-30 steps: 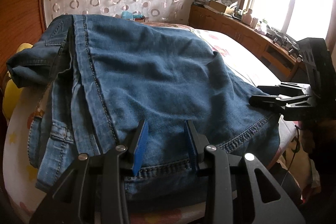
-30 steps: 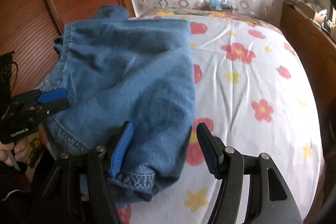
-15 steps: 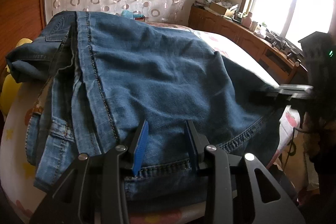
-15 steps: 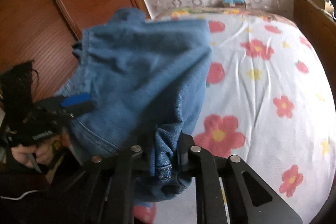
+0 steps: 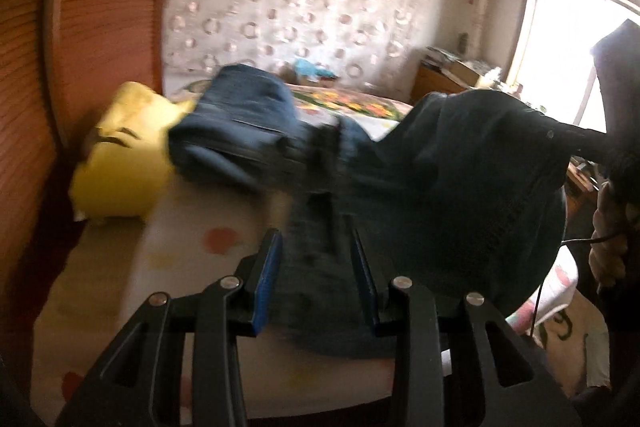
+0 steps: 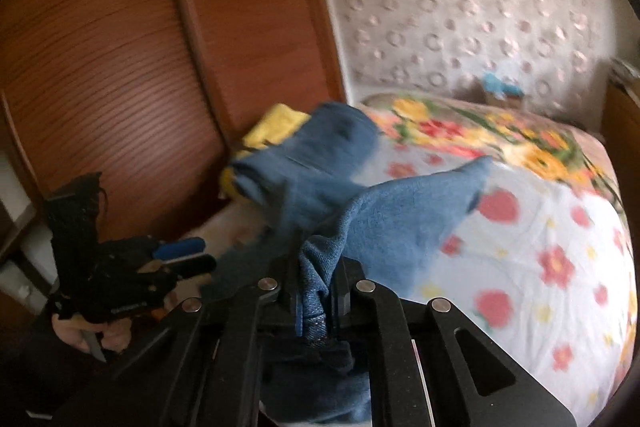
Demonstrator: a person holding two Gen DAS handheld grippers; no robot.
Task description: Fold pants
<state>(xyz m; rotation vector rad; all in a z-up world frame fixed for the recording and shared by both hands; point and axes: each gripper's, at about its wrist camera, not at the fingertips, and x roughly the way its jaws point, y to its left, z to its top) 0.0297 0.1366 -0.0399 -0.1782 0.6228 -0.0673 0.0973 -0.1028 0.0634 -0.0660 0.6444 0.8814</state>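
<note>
The blue jeans [image 5: 460, 187] are lifted off the flowered bed, stretched and blurred with motion. My right gripper [image 6: 314, 291] is shut on a bunched edge of the jeans [image 6: 400, 215], which hang from it over the sheet. My left gripper [image 5: 316, 267] has its jaws apart with denim lying between the blue pads [image 5: 266, 275]; I cannot tell whether it grips. In the right wrist view the left gripper [image 6: 180, 255] appears at the left with its fingers close together. The far end of the jeans [image 5: 240, 123] rests on the bed near a yellow pillow.
The yellow pillow [image 5: 124, 163] lies at the bed's left edge against the wooden wardrobe [image 6: 120, 67]. The flowered sheet [image 6: 540, 267] covers the bed. A padded headboard wall [image 5: 300, 7] is behind. A sideboard [image 5: 452, 79] stands under the window at right.
My right gripper closed on the jeans' edge and both grippers lifted; the jeans rose off the bed and pulled back, uncovering the sheet and the yellow pillow.
</note>
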